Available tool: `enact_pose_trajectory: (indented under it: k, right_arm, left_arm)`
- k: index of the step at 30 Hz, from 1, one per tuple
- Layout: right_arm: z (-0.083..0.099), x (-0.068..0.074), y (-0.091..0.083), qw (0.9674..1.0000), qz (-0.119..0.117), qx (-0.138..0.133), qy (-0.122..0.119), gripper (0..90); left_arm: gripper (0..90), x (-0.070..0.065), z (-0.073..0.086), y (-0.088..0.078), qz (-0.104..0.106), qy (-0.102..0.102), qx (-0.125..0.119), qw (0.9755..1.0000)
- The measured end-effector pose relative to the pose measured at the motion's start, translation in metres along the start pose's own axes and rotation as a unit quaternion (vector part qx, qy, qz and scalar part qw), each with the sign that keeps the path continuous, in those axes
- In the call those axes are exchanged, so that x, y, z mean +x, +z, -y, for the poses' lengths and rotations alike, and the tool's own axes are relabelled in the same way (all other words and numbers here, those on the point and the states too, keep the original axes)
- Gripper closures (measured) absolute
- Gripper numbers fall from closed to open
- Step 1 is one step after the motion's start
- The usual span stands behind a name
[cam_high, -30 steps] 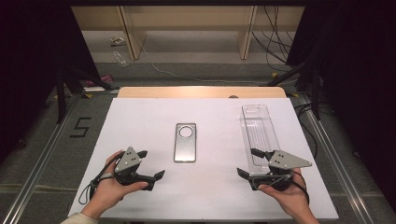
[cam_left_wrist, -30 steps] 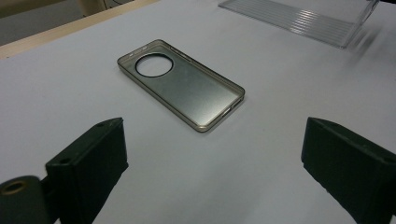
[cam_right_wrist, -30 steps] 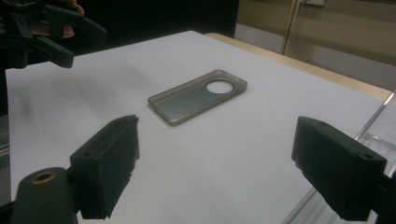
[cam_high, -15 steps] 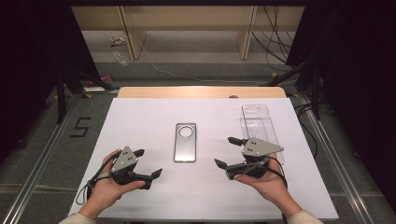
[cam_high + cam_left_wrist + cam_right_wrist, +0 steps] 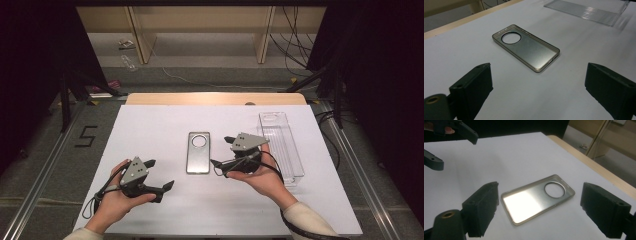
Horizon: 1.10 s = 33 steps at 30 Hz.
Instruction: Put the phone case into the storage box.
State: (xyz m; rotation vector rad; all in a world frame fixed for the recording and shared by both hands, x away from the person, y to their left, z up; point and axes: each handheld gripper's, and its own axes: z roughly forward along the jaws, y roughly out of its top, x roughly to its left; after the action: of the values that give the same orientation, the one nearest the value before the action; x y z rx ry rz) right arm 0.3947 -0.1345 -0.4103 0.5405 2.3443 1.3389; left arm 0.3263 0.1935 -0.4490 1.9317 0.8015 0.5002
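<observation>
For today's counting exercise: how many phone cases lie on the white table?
1: a translucent grey phone case with a round camera hole, at the table's centre, between both grippers.

Between my black right jaws lay a smoky grey translucent phone case (image 5: 537, 198); beyond it stretched the white table surface (image 5: 511, 157).

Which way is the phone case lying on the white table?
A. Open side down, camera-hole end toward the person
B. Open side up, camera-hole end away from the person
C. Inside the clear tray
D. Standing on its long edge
B: the phone case shows its raised rim and hollow inside facing up in both gripper views, and in the high view its round hole sits at the far end; it lies flat, apart from the clear tray.
</observation>
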Motion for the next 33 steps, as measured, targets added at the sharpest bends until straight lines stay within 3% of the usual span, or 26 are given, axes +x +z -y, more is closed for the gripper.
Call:
enact_pose_trajectory:
  k: [6, 13, 19, 33]
  right_arm:
    - [-0.004, 0.0, 0.024, 0.9989, -0.005, 0.043, -0.02, 17.0]
    - [-0.01, 0.005, 0.049, 0.9937, -0.019, 0.092, -0.061, 18.8]
    - [-0.011, 0.011, 0.071, 0.9863, -0.037, 0.136, -0.087, 19.6]
    - [-0.006, 0.019, 0.103, 0.9669, -0.034, 0.212, -0.138, 23.0]
  left_arm:
    - [7.7, 0.002, 0.0, 0.002, -0.005, 0.006, 0.002, 1.0]
    - [7.8, 0.002, 0.0, 0.001, -0.004, 0.009, 0.001, 1.0]
    - [8.1, 0.001, 0.0, 0.002, -0.002, 0.01, 0.0, 0.9999]
    - [8.6, 0.001, -0.001, 0.002, -0.001, 0.012, 0.001, 0.9999]
